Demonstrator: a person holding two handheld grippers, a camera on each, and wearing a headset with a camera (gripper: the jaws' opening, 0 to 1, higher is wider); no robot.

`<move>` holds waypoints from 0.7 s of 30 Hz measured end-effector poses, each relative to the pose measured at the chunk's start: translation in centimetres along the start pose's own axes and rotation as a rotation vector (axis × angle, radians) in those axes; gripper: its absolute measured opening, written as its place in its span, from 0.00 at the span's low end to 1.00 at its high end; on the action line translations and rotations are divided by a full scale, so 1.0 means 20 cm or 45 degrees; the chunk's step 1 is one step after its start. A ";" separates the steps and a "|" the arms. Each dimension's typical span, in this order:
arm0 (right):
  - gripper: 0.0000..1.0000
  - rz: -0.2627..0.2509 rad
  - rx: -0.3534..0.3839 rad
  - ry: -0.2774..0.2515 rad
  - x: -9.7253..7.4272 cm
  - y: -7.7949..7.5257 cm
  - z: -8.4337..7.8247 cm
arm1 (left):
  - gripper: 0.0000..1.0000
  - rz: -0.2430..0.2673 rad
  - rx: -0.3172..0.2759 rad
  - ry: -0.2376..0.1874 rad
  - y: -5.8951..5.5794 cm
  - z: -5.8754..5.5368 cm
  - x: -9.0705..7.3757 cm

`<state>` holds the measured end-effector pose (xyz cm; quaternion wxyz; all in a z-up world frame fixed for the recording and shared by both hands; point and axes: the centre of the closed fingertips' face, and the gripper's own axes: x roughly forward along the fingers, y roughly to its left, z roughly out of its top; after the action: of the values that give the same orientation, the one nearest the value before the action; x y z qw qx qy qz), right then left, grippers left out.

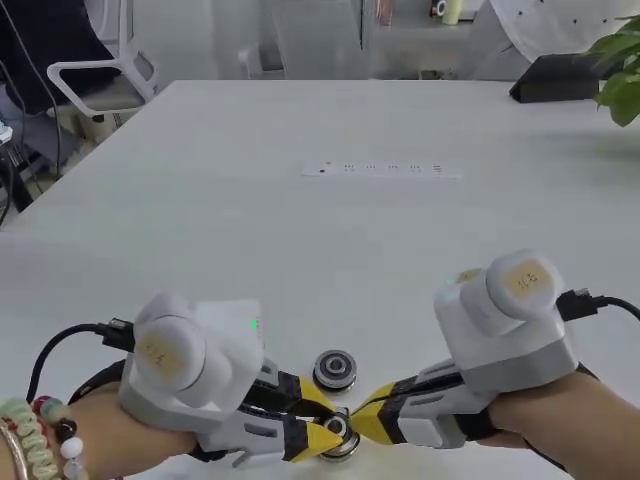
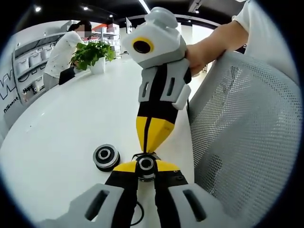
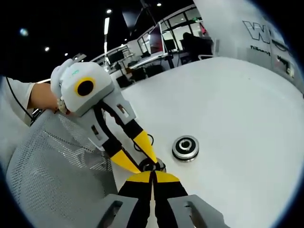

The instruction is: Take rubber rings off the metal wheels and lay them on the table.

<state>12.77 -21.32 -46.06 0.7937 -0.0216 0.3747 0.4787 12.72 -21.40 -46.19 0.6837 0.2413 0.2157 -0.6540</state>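
Yellow-tipped jaws of the left gripper (image 1: 322, 437) are clamped on a small metal wheel (image 1: 342, 447) at the near edge of the white table (image 1: 300, 230). In the left gripper view one tip sits on each side of that wheel, which shows a bright hub inside a dark rim. Meeting the clamped wheel from the opposite side, the right gripper (image 1: 362, 421) has its jaws drawn together to a point, the tips touching the wheel's rim. Whether they pinch a rubber ring there I cannot tell, as the spot is too small. Left of the clamped wheel, a string of beads (image 1: 35, 440) circles the wrist behind the left gripper. Beside the clamped wheel, off the table edge, both gripper views show the grey mesh of a chair (image 2: 247, 133). Just beyond the clamped wheel and apart from it, a second wheel (image 1: 334, 368) lies flat on the table, untouched, with a dark band round its outside. Well beyond the clamped wheel, near the table's middle, a row of small sockets (image 1: 385, 169) is set in the tabletop. Farther still, to the far right of the clamped wheel, a leafy green plant (image 1: 622, 70) stands by a dark object (image 1: 560, 78). To the far left an office chair (image 1: 100, 85) stands off the table. In the left gripper view a person (image 2: 64, 52) stands by the plant
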 end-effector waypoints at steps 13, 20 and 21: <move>0.00 0.038 -0.009 -0.012 0.01 0.04 0.02 | 0.07 -0.002 -0.004 0.001 0.00 0.00 0.00; 0.00 -0.012 0.010 0.035 0.02 0.00 -0.02 | 0.07 0.003 -0.021 -0.003 0.00 0.00 0.00; 0.00 -0.007 0.012 0.026 0.02 0.00 -0.02 | 0.07 0.004 -0.020 -0.003 0.00 0.00 0.00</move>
<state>12.64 -21.21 -46.57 0.7912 -0.0236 0.3851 0.4745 12.70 -21.43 -46.17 0.6869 0.2357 0.2197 -0.6515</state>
